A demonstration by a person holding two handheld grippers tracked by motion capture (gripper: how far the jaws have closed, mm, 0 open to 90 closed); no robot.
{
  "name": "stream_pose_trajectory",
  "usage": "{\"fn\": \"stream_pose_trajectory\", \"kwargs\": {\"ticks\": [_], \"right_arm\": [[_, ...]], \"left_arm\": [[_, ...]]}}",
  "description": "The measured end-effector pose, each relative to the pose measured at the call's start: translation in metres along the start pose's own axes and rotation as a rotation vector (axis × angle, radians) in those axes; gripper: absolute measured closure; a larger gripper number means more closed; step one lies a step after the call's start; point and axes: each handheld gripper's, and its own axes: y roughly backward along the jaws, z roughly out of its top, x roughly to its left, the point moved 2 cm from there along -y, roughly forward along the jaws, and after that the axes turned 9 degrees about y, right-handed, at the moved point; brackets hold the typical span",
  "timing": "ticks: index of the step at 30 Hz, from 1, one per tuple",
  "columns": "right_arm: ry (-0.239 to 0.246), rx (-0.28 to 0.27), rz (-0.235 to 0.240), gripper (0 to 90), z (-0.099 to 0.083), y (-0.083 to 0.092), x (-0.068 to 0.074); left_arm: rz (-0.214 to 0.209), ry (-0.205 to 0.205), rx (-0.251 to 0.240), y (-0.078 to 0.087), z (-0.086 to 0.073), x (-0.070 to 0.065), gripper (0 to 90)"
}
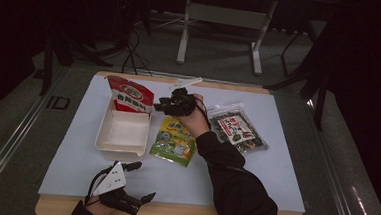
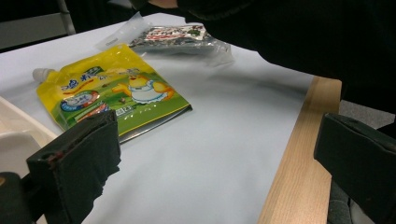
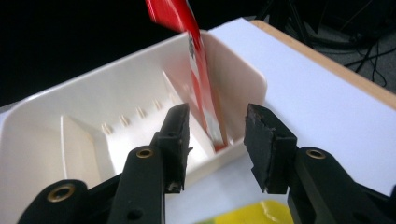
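- Seen from above, we find a white-covered tabletop (image 1: 274, 178) bearing a cream tray (image 1: 123, 132), with a red packet (image 1: 130, 96) standing upright at its 12 o'clock end.
- Our right hand-held gripper (image 1: 164, 104) reaches across to that end of the tray; its own view shows the jaws parted, empty, just short of the packet's lower edge (image 3: 212, 122), which stands inside the tray (image 3: 84, 116).
- A yellow-green spouted pouch (image 1: 174, 140) lies flat just at 3 o'clock of the tray, under the right hand (image 1: 196, 119).
- A clear bag of dark contents (image 1: 237, 129) lies at 3 o'clock of the pouch, slightly apart.
- Our left hand-held gripper (image 1: 141, 182) rests at the tabletop's 6 o'clock edge, jaws spread wide and holding nothing, pointing towards the pouch (image 2: 112, 91) and bag (image 2: 177, 38).
- A dark sleeve (image 1: 229, 180) crosses the sheet from 6 o'clock.
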Motion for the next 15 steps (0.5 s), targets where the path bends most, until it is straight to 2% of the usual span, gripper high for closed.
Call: {"fn": "stream_pose_trajectory", "kwargs": {"ticks": [7,15], "right_arm": [[-0.001,0.002,-0.020,60.5,-0.015,0.016,-0.006],[-0.028,0.011,-0.087,63.8,-0.044,0.058,-0.028]], "left_arm": [[-0.006,0.004,-0.006,0.001,0.000,0.000,1.6],[-0.010,0.003,-0.008,-0.001,0.000,0.000,1.6]]}}
